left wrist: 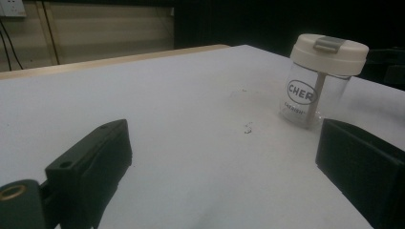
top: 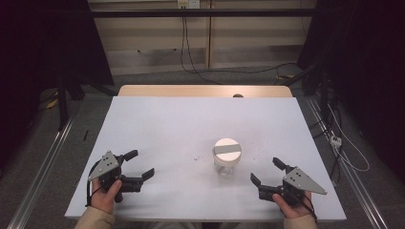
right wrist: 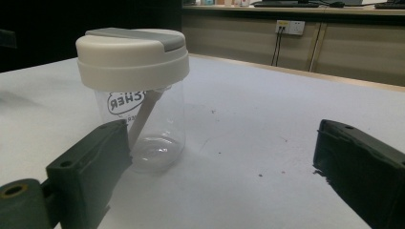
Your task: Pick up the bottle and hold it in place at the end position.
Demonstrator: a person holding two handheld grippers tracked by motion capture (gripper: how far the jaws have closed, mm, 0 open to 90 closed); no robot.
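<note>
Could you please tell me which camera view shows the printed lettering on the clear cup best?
The left gripper view: the cup faces it, its oval logo reading forwards. The right gripper view sees that lettering mirrored through the wall, partly under the lid. The high view mostly shows the lid.

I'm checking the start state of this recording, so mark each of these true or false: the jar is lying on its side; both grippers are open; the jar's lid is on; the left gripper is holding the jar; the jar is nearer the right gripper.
1. The jar is lying on its side. False: it stands upright on the table.
2. Both grippers are open. True: left gripper and right gripper have jaws spread.
3. The jar's lid is on. True.
4. The left gripper holds the jar. False: it holds nothing.
5. The jar is nearer the right gripper. True.
</note>
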